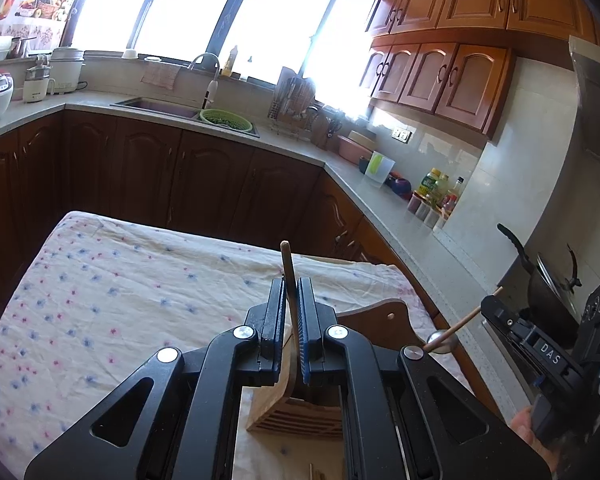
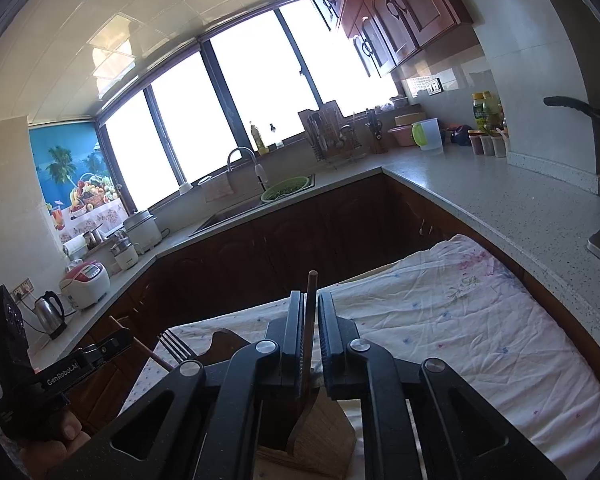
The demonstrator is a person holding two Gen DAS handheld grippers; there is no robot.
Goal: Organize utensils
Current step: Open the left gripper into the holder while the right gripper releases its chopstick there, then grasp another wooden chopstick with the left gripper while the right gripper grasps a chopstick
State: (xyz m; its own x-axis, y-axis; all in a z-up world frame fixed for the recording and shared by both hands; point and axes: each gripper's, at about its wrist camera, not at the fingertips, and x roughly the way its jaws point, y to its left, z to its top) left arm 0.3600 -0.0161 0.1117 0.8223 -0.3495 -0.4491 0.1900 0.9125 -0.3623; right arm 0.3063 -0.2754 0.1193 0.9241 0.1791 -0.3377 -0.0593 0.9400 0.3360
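Left wrist view: chopstick [image 1: 290, 280] stands near upright in left gripper [image 1: 291, 292].

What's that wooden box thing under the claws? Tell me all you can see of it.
The wooden holder is light, bare wood with slatted sides and a taller, curved, darker back panel with a hole. It stands upright on the flowered cloth, below both claws. A fork stands in it; each claw's chopstick points down toward it, lower ends hidden.
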